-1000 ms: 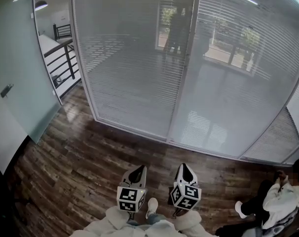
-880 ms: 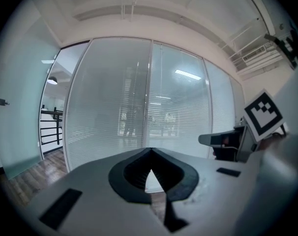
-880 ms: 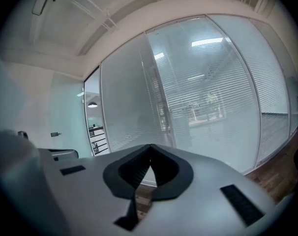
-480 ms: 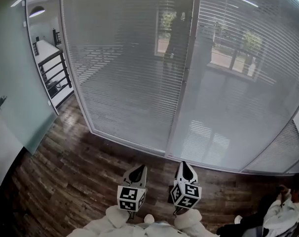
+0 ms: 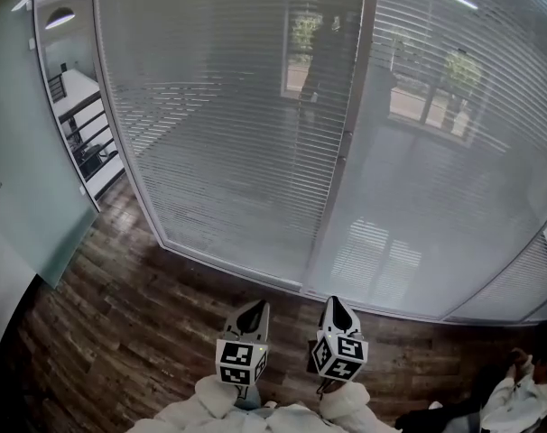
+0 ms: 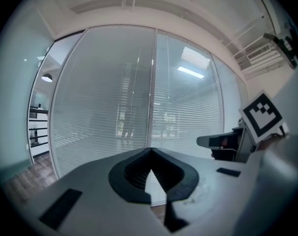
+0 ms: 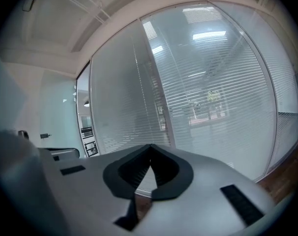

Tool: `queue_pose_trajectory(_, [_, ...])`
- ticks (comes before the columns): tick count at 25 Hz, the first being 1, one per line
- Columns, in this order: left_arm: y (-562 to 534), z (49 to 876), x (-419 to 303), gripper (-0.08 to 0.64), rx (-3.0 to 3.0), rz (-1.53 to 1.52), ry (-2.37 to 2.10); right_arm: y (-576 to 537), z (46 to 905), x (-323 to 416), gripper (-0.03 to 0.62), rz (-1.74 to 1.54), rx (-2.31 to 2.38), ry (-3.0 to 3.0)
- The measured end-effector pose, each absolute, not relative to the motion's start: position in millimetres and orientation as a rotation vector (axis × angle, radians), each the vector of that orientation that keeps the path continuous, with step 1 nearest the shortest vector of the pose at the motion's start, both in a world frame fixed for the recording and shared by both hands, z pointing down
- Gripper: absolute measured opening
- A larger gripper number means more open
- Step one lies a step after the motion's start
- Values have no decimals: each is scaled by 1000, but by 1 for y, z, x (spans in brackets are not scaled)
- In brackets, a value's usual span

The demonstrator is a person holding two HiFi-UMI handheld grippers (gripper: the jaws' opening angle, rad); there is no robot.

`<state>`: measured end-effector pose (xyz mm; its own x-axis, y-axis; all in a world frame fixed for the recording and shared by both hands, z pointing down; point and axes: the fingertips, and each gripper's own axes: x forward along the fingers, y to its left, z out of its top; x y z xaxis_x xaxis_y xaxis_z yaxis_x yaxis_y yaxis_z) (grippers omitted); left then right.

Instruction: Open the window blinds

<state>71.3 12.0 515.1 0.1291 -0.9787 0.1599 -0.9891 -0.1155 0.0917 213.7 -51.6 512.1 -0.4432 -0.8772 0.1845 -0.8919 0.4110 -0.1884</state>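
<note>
At the far left stands one frosted glass wall [image 5: 25, 170], and beside it one opening where a dark railing [image 5: 79, 138] and a single ceiling lamp [image 5: 60, 18] show. Next come the window blinds [image 5: 228, 152]: I count two wide panels of lowered horizontal slats reaching to the floor, parted by one pale frame post [image 5: 341, 152], and the corner of a third panel at the far right edge. They stand ahead of me, well apart from my claws, with a strip of dark wooden floor [image 5: 129, 332] lying between. I carry two claws, low and side by side. My left gripper [image 5: 252, 313] has its jaws pressed together at the tips with nothing pinched, and my right gripper [image 5: 336, 306] is closed the same way, also empty. Both point at the glass. One seated person [image 5: 526, 400] is at the lower right corner.
</note>
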Motion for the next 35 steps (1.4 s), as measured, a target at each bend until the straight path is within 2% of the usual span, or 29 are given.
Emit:
queue_pose_trajectory(7, [-60,520,31,2,2260,58,-1927,-118,518,178,12,384,1678,-2540])
queue_pose_trajectory(19, [-203,502,-81,2,2334,65,-1877,-245,499,65,12,393,1764,-2531])
queue_pose_trajectory(31, [-293,496,-141,2,2431,111,-1799,-327,495,10,12,426,1874,-2482])
queue_pose_trajectory(35, [-315,497,-148,2,2420,99,-1792,-340,491,13,12,250,1889,-2416])
